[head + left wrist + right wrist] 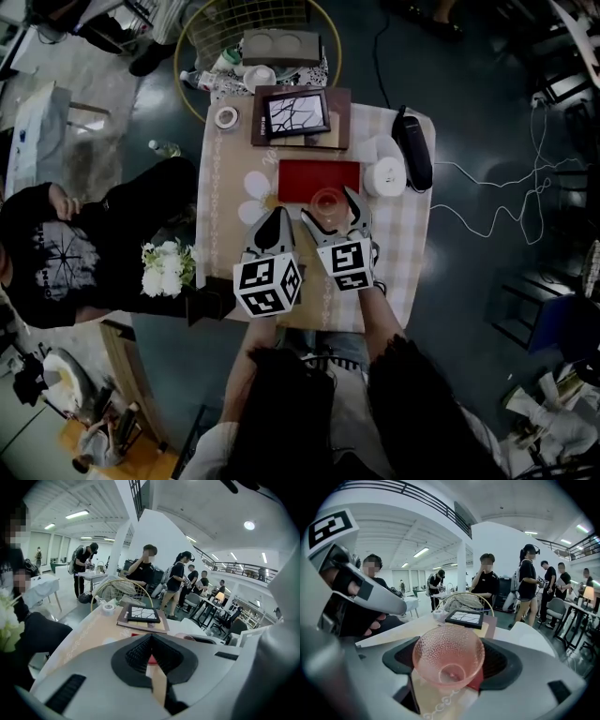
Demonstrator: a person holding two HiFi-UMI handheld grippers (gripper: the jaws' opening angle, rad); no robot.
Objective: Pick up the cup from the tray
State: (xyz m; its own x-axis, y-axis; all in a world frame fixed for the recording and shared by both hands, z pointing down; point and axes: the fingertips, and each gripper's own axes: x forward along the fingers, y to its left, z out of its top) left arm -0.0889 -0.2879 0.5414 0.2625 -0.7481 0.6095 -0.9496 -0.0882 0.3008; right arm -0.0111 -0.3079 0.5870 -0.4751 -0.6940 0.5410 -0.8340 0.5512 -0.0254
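The left tongs [275, 217] are shut tight. Their two jaws meet at the tips and nothing is in them. They hang low over the table [403, 253], just beside the right tongs.

The right tongs [333, 208] are open very wide. The cup [448, 660] is right between their jaws, with one jaw on each side. The black pads look like they touch the sides of the cup, so I think the tongs have hold of it. The cup is pink and see-through, with tiny bumps all over. It looks like it sits on the edge of the red tray [300, 178] that is closest to the tongs. I cannot tell if it is off the tray yet.

I think the step now is to lift the cup. It is wide at the top and small at the bottom, so it could slip or tip in the jaws. The squeeze should be firm but soft, because the cup looks thin. The lift should go straight up and slow, with the cup kept level.

The left tongs are best kept to the side, out of the way. A picture frame [298, 114] lies past the tips, and a white roll [384, 176] sits to the right of the right tongs. Going up, not forward or sideways, keeps the cup clear of both.
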